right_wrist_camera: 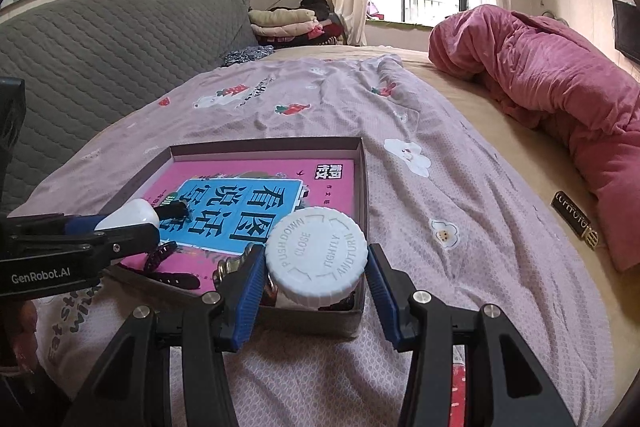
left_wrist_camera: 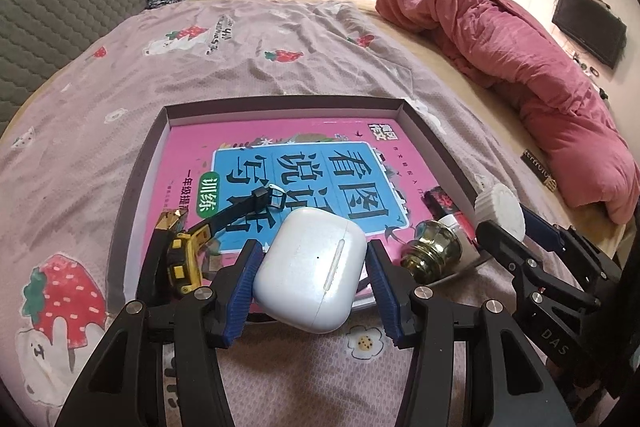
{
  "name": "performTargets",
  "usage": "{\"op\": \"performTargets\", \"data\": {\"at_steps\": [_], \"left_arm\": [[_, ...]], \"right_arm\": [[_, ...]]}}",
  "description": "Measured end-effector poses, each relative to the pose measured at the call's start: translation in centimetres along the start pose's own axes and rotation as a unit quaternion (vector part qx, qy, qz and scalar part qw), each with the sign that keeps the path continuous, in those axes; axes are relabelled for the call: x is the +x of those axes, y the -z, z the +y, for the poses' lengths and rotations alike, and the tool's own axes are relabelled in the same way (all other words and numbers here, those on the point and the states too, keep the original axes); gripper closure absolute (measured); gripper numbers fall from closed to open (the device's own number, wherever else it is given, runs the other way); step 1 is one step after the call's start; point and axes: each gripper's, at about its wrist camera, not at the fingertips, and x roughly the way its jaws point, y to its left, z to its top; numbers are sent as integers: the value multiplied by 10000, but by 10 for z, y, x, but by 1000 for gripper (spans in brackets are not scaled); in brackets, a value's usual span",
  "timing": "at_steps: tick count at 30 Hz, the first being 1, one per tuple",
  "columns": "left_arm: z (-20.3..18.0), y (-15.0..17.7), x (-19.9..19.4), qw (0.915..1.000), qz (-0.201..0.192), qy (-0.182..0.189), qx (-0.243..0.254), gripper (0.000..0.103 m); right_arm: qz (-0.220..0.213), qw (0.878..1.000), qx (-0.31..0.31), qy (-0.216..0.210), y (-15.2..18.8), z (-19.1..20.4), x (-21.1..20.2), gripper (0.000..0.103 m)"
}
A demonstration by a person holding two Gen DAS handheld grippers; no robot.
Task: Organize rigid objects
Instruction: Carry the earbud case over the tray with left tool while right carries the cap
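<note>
Over the near edge of a shallow cardboard box (left_wrist_camera: pixel 434 143) on the bed, the left gripper (left_wrist_camera: pixel 314 281) pinches a white earbud charging case (left_wrist_camera: pixel 310 269) across its short sides, the blue pads (left_wrist_camera: pixel 244 279) pressed to the shell on one side and close against it on the other. Beside it the right gripper (right_wrist_camera: pixel 316 285) clamps a pill bottle by its white child-proof cap (right_wrist_camera: pixel 316 257), low over the box's near right corner. Both things look light and stiff, so neither should sag or deform; the case is glossy and rounded, which I judge makes it prone to slip or twist unless held across its flat middle, away from the lid seam. The bottle's ribbed cap gives better purchase (though the clear body below may be the steadier hold). Already in the box lie a pink workbook (left_wrist_camera: pixel 280 163), a yellow tape measure (left_wrist_camera: pixel 184 259), a black watch strap (left_wrist_camera: pixel 244 207) and a brass knob (left_wrist_camera: pixel 432 247).
</note>
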Motion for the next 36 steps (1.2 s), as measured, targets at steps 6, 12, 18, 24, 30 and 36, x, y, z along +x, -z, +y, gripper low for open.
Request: {"op": "performTargets", "data": {"at_steps": [6, 12, 18, 24, 30, 36], "left_arm": [[-3, 0, 10, 9999, 97, 37, -10, 48], [-6, 0, 18, 9999, 149, 44, 6, 48], [-5, 2, 24, 9997, 227, 80, -47, 48], [-4, 4, 27, 9996, 278, 70, -44, 48], [-5, 3, 28, 9995, 299, 77, -13, 48], [-8, 3, 32, 9994, 340, 76, 14, 48]], "right_arm": [[36, 10000, 11, 20, 2, -3, 7, 53], [104, 9999, 32, 24, 4, -5, 11, 53], [184, 9998, -39, 29, 7, 0, 14, 53], [208, 9998, -56, 42, 7, 1, 15, 53], [203, 9998, -61, 44, 7, 1, 16, 53], [302, 9995, -103, 86, 1, 0, 22, 53]]}}
